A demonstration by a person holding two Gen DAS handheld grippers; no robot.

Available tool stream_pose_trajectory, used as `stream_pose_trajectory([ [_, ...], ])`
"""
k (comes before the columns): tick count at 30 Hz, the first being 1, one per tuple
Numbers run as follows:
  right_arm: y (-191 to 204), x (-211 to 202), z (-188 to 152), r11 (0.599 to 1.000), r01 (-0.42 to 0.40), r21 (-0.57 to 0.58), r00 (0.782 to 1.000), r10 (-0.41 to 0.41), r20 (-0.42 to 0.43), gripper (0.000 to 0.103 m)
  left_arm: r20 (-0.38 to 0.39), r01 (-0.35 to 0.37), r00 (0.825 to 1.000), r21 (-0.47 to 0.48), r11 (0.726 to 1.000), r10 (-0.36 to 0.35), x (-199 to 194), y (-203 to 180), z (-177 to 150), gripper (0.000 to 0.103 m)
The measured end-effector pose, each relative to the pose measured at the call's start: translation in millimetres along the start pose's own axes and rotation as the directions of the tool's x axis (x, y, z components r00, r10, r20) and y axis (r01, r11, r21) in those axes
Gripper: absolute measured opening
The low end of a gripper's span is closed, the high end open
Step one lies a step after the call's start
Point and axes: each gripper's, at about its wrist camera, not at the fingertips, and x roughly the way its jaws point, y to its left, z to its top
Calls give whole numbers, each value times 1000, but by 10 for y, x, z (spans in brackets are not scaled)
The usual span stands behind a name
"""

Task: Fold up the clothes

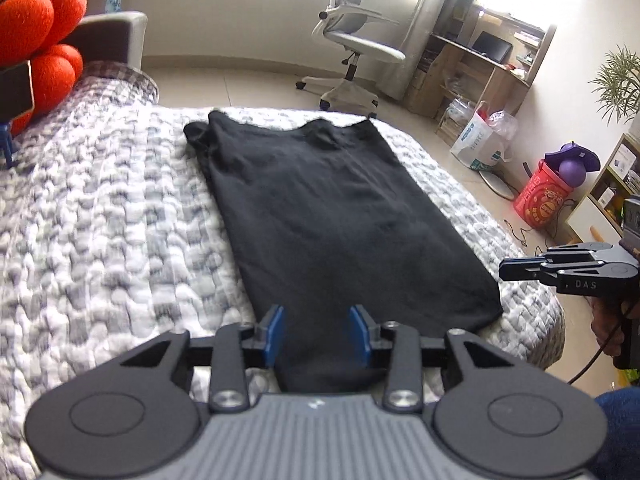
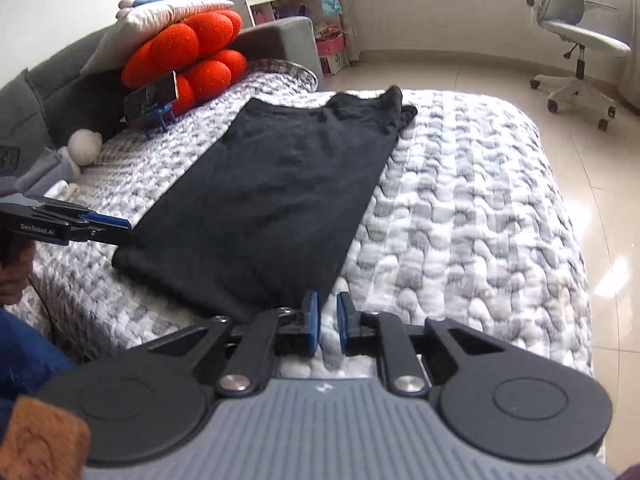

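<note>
A black T-shirt (image 1: pixel 328 216) lies flat on the quilted bed, folded into a long narrow strip with the collar at the far end; it also shows in the right wrist view (image 2: pixel 272 192). My left gripper (image 1: pixel 319 334) is open over the near hem of the shirt, its blue pads on either side of the cloth and not closed on it. My right gripper (image 2: pixel 328 320) has its jaws slightly apart and empty, over the quilt just beside the shirt's near corner. The right gripper also shows in the left wrist view (image 1: pixel 516 269), off the bed's corner.
The grey-white quilt (image 2: pixel 460 208) covers the bed. Red ball-shaped cushions (image 2: pixel 192 56), a phone on a blue stand (image 2: pixel 154 98) and a soft toy (image 2: pixel 84 144) sit near the headboard. An office chair (image 1: pixel 352 40), a desk, bags and a red bucket (image 1: pixel 548 200) stand on the floor.
</note>
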Motion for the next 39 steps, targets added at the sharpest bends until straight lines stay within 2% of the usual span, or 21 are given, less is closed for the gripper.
stream_pose_trajectory([
  [4,92,246,327,998,-53,-20,998,53,39,17,45,1,999,48,999,-3,176,-70,301,41],
  [7,177,565,503,995,-89,-52,996,89,11,17,35,32,999,-1,999,-32,437,-19,483,41],
  [13,257,1075,715,991,-109,-79,994,107,-36,17,4,30,1000,-88,996,-29,823,125,585,41],
  [17,224,1237,732,989,-127,-77,991,124,-50,16,-8,11,1000,-101,995,-12,889,195,536,41],
  [19,165,1229,719,989,-134,-66,990,132,-40,16,-3,12,1000,-105,994,-12,877,234,515,40],
  [21,70,1191,699,990,-135,-42,991,134,-29,4,2,12,1000,-109,994,-12,866,274,494,35],
  [24,-95,1119,666,991,-135,-1,991,135,-14,0,3,19,1000,-117,993,-19,831,352,480,32],
  [26,-226,1051,648,991,-130,30,992,130,1,0,6,16,1000,-110,994,-16,806,375,460,31],
  [28,-338,982,614,995,-85,47,996,85,6,0,6,9,1000,-104,995,-8,783,387,450,31],
  [31,-532,901,557,988,-111,109,994,108,31,0,8,5,1000,-105,994,-5,754,421,438,30],
  [35,-611,835,512,984,-103,144,994,97,51,0,12,4,1000,-111,994,-3,715,472,400,30],
  [39,-548,854,513,989,-79,124,996,73,57,0,15,-3,1000,-98,995,5,705,461,383,30],
])
